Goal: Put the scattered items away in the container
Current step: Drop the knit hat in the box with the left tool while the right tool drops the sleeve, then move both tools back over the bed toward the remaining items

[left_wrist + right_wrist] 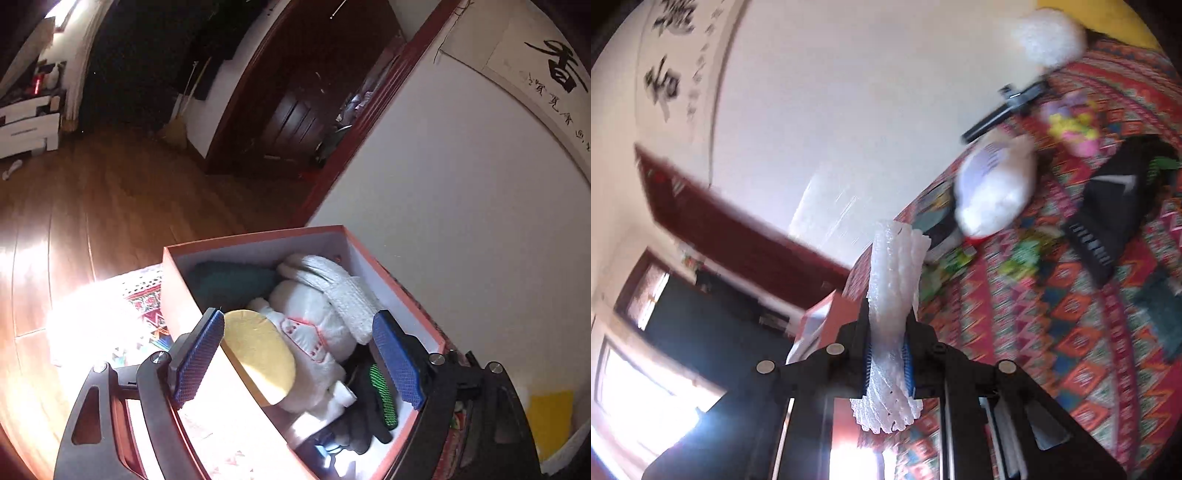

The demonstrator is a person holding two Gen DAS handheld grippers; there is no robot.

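An orange box [258,236] with a white inside stands on the patterned cloth. In it lie a white plush toy [314,325], a yellow round pad [258,354], a teal item [229,280], a white knit piece [340,291] and a black-and-green glove [376,398]. My left gripper [299,360] hovers just over the box, open, with nothing between its blue pads [199,358]. My right gripper [888,332] is shut on a white foam net sleeve [894,266], which sticks out in front of and behind the jaws. The box corner [820,317] shows just past it.
On the red patterned cloth [1052,332] lie a white plush [993,195], a black striped item [1115,206], a pink-and-yellow toy [1071,125], a black handle [1004,110], a white fluffy thing [1049,37] and green bits [1023,258]. A white wall [461,184] runs behind the box; wooden floor [110,206] lies to its left.
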